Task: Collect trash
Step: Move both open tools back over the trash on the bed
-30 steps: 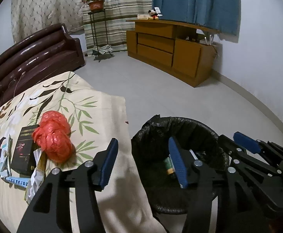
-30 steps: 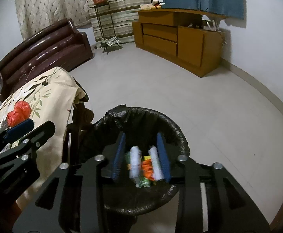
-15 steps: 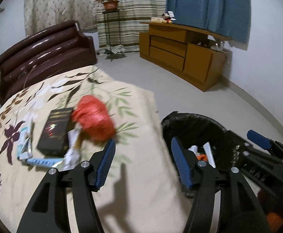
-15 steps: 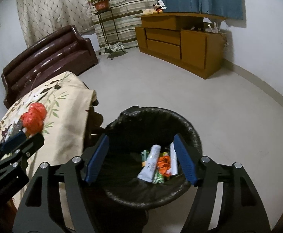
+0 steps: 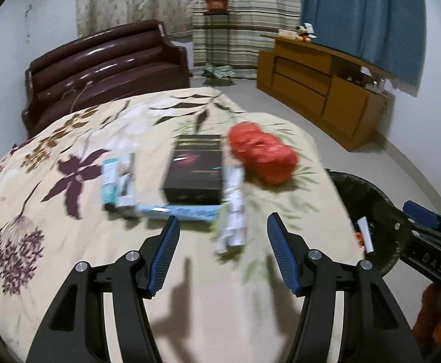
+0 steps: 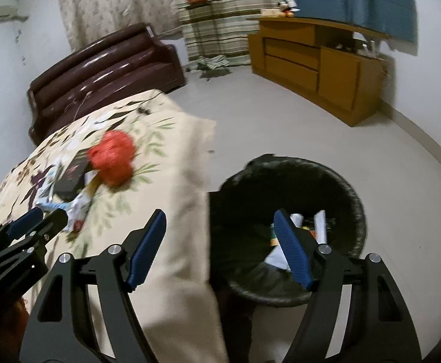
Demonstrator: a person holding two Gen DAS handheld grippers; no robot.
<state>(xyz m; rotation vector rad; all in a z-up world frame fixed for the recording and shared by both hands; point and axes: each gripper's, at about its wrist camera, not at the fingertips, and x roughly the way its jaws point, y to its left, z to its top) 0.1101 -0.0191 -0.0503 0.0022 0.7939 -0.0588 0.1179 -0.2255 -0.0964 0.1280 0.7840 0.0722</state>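
On the floral tablecloth [image 5: 69, 242] lie a crumpled red bag [image 5: 262, 155], a black box [image 5: 196, 168], a white wrapper [image 5: 234, 208], a light blue tube [image 5: 178, 211] and a teal-white carton [image 5: 119, 181]. My left gripper [image 5: 223, 227] hovers open just short of the wrapper, holding nothing. To the right of the table stands a bin with a black liner [image 6: 296, 175] holding white tubes [image 6: 320, 224]. My right gripper [image 6: 218, 214] straddles the table edge and the bin rim, its jaws opening and empty. The red bag [image 6: 113, 161] shows blurred in the right wrist view.
A dark brown sofa [image 5: 105, 69] stands behind the table. A wooden cabinet [image 5: 320, 84] runs along the right wall and a plant stand [image 5: 217, 3] stands by the curtains. Bare grey floor [image 6: 281, 127] lies beyond the bin.
The right gripper opened and the white tubes it held dropped into the bin. Both grippers swung left, the left one from the bin's edge to over the table's trash.
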